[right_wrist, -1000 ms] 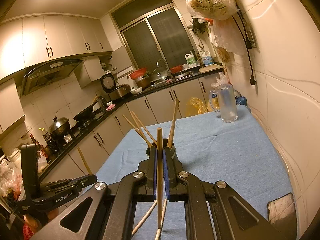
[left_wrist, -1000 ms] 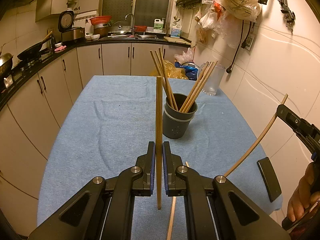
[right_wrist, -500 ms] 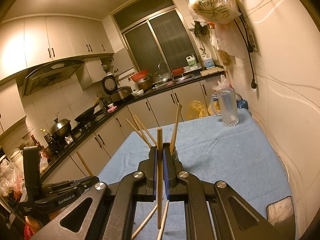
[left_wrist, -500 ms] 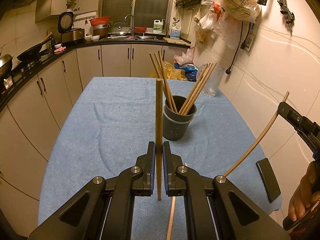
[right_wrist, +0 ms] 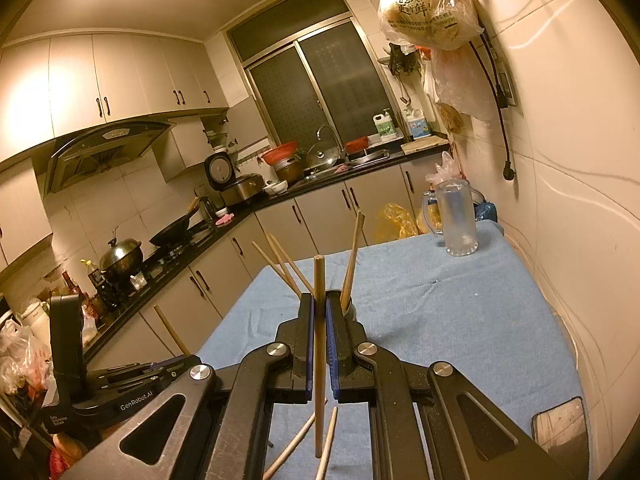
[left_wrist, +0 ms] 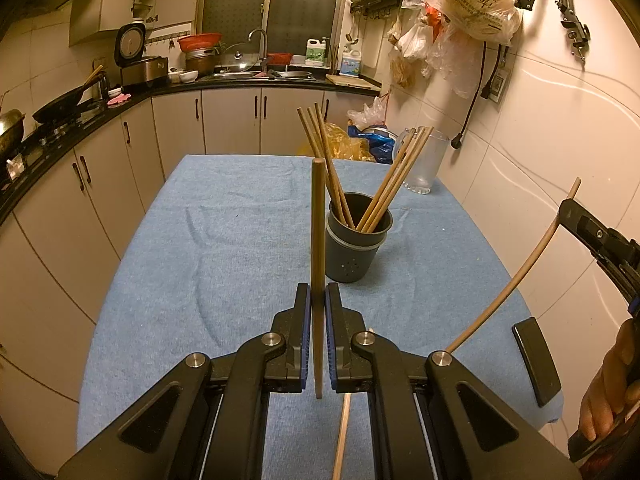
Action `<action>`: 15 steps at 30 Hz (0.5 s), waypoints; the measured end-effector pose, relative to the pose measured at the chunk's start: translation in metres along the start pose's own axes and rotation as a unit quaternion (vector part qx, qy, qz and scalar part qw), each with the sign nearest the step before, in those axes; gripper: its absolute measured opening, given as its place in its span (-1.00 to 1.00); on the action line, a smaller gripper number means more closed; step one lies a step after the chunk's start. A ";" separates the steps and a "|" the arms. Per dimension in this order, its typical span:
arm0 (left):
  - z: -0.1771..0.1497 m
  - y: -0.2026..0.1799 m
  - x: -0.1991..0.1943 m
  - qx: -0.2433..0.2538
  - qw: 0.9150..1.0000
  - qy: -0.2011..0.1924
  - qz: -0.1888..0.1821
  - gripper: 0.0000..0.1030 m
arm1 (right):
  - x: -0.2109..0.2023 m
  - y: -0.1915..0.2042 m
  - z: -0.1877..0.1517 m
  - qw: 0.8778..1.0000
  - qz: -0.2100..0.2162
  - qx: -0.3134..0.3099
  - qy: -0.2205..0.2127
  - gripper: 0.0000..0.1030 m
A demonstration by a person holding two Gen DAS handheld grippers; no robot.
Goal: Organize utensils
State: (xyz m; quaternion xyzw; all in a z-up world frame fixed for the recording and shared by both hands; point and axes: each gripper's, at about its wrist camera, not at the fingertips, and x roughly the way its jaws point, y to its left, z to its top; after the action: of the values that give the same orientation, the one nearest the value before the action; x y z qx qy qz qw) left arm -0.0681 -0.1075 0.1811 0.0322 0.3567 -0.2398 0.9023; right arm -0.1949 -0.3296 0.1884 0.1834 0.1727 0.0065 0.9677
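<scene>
Each gripper pinches one wooden chopstick upright — left gripper (left_wrist: 318, 312) its chopstick (left_wrist: 318, 216), right gripper (right_wrist: 319, 320) its own (right_wrist: 319, 280). Light, stiff, slippery (mid-shaft grip suits); grey holder (left_wrist: 356, 252) at one o'clock.

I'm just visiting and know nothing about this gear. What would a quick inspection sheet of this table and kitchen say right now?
Surface: blue cloth covers the table.
Job's things: grey holder upright with chopsticks; loose chopsticks lying near the front edge.
Clutter: clear mug; dark flat object at the cloth's edge.
Grippers: left gripper and right gripper each shut on one upright chopstick.
Cables: black cord hangs on the wall.
Surroundings: cabinets, sink, wok, hanging bags.
</scene>
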 end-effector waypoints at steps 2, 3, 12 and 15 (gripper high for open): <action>-0.001 0.000 0.000 0.000 1.000 0.000 -0.002 -0.87 | 0.000 0.001 0.002 1.000 0.000 0.000 -0.001 -0.88; 0.000 0.000 0.000 -0.001 1.000 0.000 -0.002 -0.87 | 0.000 0.001 0.003 1.000 0.000 0.000 -0.002 -0.88; 0.002 0.000 0.001 0.000 1.000 0.000 -0.001 -0.87 | 0.001 0.001 0.005 1.000 0.000 -0.001 -0.002 -0.88; 0.002 -0.001 0.001 0.001 1.000 0.000 -0.001 -0.87 | 0.001 0.002 0.006 1.000 0.000 -0.001 -0.002 -0.88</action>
State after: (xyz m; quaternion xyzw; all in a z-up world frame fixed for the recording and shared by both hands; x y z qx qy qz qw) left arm -0.0666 -0.1089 0.1823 0.0326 0.3565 -0.2407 0.9022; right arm -0.1918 -0.3298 0.1936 0.1824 0.1703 0.0062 0.9684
